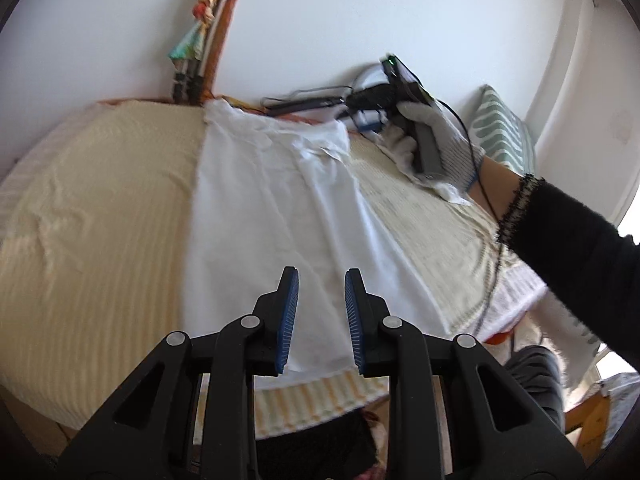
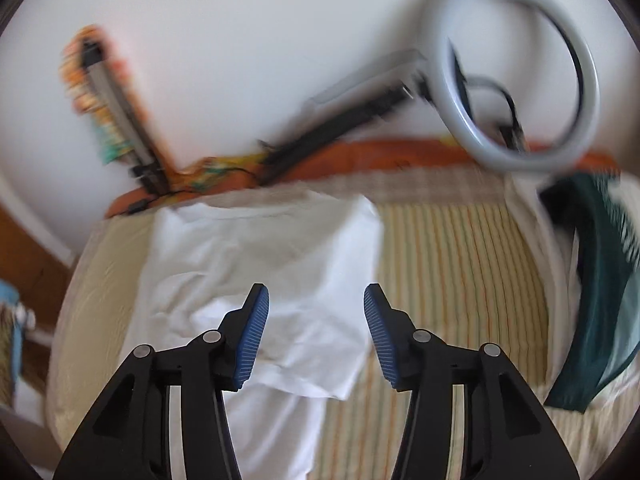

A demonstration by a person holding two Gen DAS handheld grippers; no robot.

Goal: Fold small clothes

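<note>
While the white garment lies flat on the striped bedspread, one side appears already folded inward, though blur in the right wrist view makes the layering uncertain. The left gripper hovers over the near hem, fingers slightly apart and holding nothing. The right gripper is wider apart, also empty, above the cloth. Remaining work: further folds to compact the garment. A dark green garment waits at the bedspread's edge.
</note>
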